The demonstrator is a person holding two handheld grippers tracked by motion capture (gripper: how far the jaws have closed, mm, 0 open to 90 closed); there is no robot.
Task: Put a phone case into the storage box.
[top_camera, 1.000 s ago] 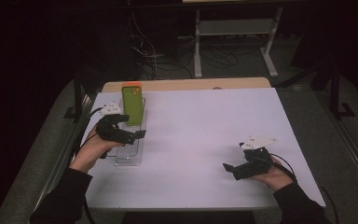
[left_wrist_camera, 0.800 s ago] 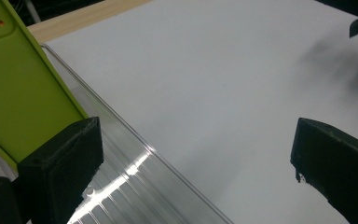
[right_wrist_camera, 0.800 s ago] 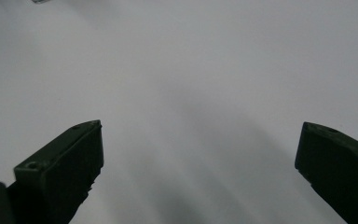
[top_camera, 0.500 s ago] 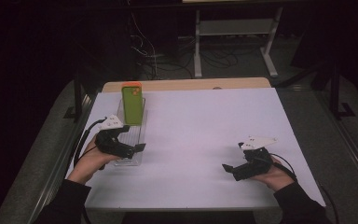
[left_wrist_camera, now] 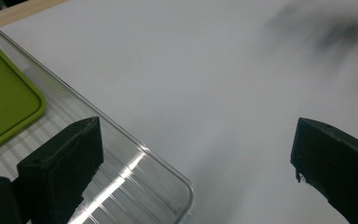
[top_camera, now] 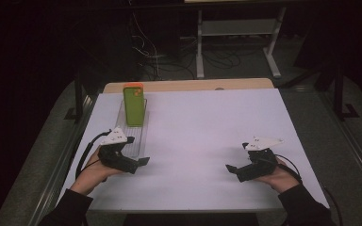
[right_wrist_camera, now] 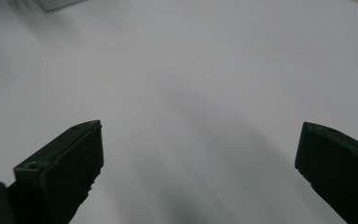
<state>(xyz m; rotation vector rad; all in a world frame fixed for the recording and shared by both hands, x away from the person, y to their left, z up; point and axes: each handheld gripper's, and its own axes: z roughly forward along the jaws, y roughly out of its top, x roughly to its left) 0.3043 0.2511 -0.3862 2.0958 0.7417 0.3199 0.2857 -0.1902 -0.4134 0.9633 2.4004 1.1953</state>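
High view: white bench (top_camera: 207, 132) with a clear plastic tray (top_camera: 133, 134) lying lengthwise near its left edge, at about 10 o'clock from bench centre. A green phone-shaped case (top_camera: 134, 106) with an orange top edge stands upright in the far end of the tray. Left gripper (top_camera: 140, 161) is held at about 8 o'clock, just over the near end of the tray, jaws pointing toward 3 o'clock across the bench. Left gripper view: jaws stand wide apart with nothing between them; one jaw hangs over the ribbed floor of the tray (left_wrist_camera: 135, 186), the other over bare bench (left_wrist_camera: 214, 84), so the tray's rounded near corner lies between the two without either touching it as far as can be seen. The green case (left_wrist_camera: 4, 102) shows at the upper left of that view, well beyond the jaw tip. Right gripper (top_camera: 231, 168) is held at about 4 o'clock, well apart from the tray, pointing toward 9 o'clock. Right gripper view: jaws wide apart, empty, bare bench (right_wrist_camera: 191, 93) beneath.
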